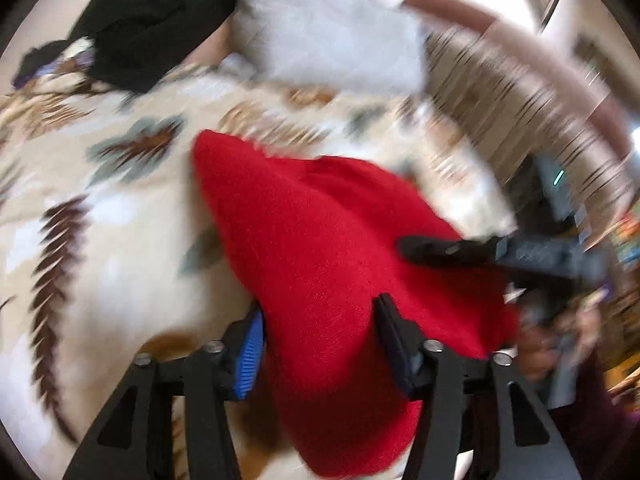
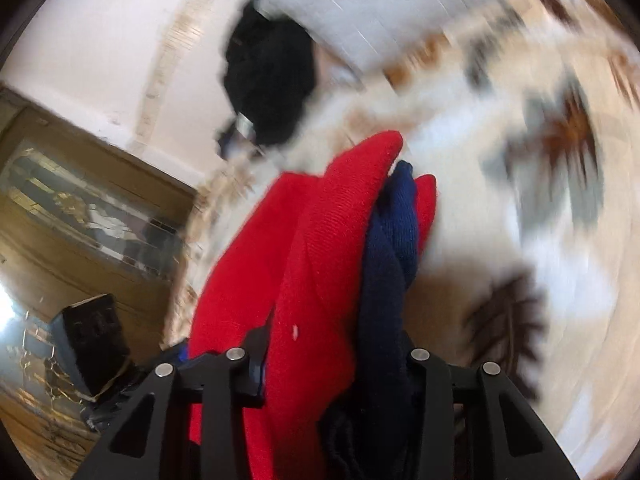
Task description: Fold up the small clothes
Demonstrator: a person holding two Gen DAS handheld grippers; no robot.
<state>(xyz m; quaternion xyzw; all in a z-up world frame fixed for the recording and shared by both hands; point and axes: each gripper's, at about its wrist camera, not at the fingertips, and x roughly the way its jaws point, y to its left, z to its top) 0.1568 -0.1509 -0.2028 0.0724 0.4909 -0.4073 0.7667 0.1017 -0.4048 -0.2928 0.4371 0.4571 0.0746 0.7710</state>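
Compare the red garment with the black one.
The red garment is bright red knit with a navy part; the black garment is plain dark. The red garment is between the fingers of the left gripper and right gripper; the black garment is untouched. The red garment is nearest; the black lies crumpled far off. Both are over the patterned blanket.
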